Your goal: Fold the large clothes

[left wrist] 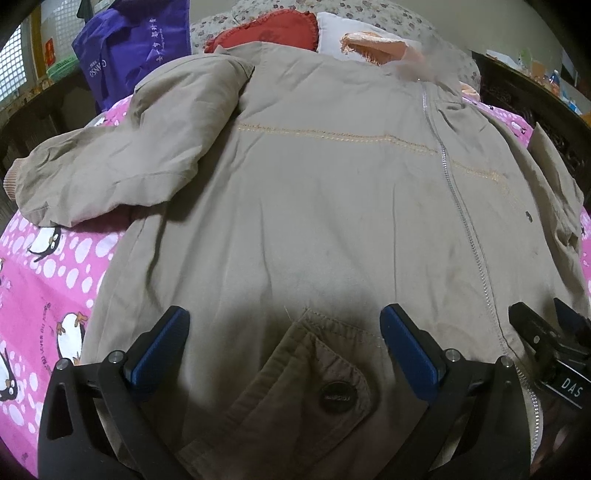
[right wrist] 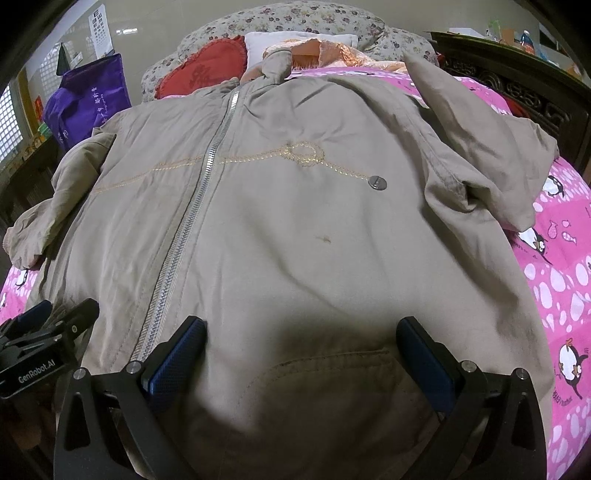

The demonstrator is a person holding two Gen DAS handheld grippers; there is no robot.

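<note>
A large khaki jacket (left wrist: 314,206) lies front up and zipped on a pink penguin-print bedspread (left wrist: 40,280); it also shows in the right wrist view (right wrist: 295,229). Its zipper (left wrist: 461,206) runs up the middle. One sleeve (left wrist: 110,173) lies folded out at the left, the other sleeve (right wrist: 491,158) at the right. My left gripper (left wrist: 284,325) is open over the hem, above a flap pocket with a metal snap (left wrist: 338,397). My right gripper (right wrist: 301,338) is open over the other pocket at the hem, empty. Each gripper shows at the edge of the other's view.
At the bed's head lie a red pillow (right wrist: 207,70), a white pillow (right wrist: 295,38), a peach cloth (right wrist: 332,51) and a floral cushion (right wrist: 295,18). A purple bag (left wrist: 133,48) stands at the left. A dark carved bed frame (right wrist: 517,88) runs along the right.
</note>
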